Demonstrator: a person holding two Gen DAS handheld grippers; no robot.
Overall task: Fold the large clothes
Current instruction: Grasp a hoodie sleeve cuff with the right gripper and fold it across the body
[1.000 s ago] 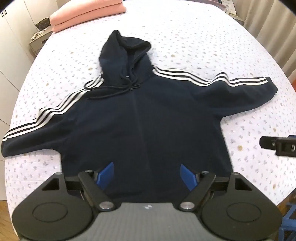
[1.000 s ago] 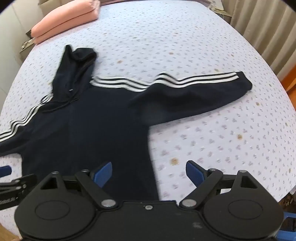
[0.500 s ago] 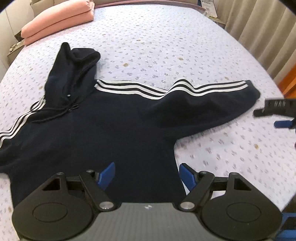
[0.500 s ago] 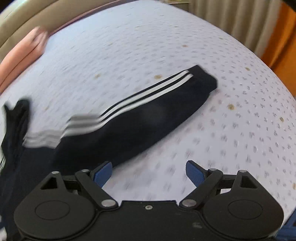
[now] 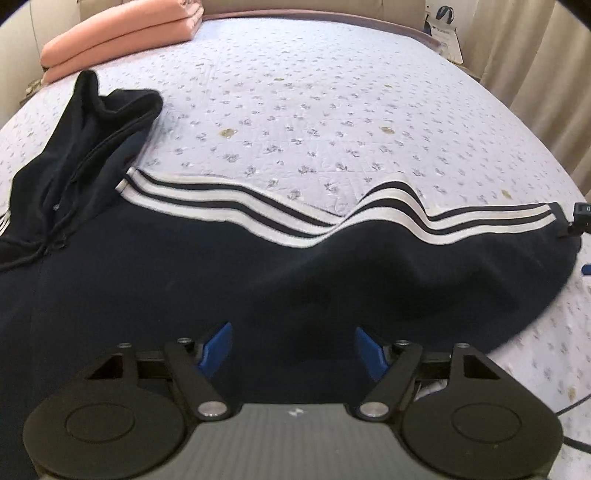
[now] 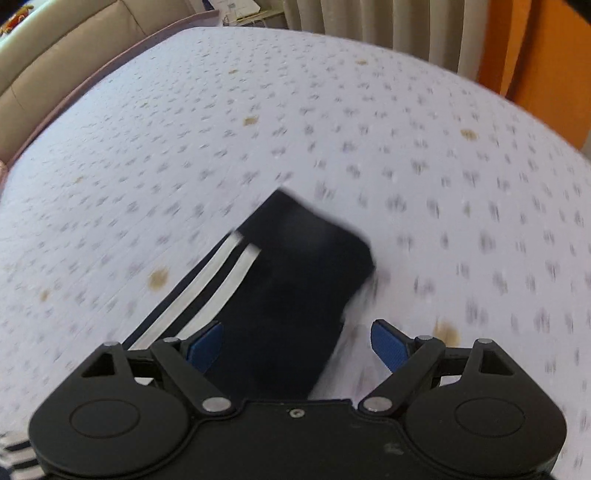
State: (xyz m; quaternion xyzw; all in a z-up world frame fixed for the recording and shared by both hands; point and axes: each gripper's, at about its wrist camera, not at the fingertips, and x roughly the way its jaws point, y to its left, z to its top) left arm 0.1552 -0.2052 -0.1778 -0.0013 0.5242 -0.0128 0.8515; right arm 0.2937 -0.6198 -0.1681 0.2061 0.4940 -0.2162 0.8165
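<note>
Both jaws spread, nothing gripped, set up for a sleeve fold.
Left gripper (image 5: 293,345) jaws just narrowed a bit, over the hoodie (image 5: 155,280) body; right gripper (image 6: 297,341) straddles the sleeve cuff (image 6: 314,243) at 12 o'clock. Hoodie flat on bed (image 5: 332,110), pink stack (image 5: 122,33) at 11.

Bed (image 5: 332,110) is taking up most of both views, wearing a pale lilac quilted cover with small floral sprigs. Folded pink bedding (image 5: 122,33) is lying at the far left corner. Beige padded headboard (image 6: 55,55) is running along the far edge. Cream curtains (image 6: 388,22) are hanging beyond, beside an orange panel (image 6: 535,55).
</note>
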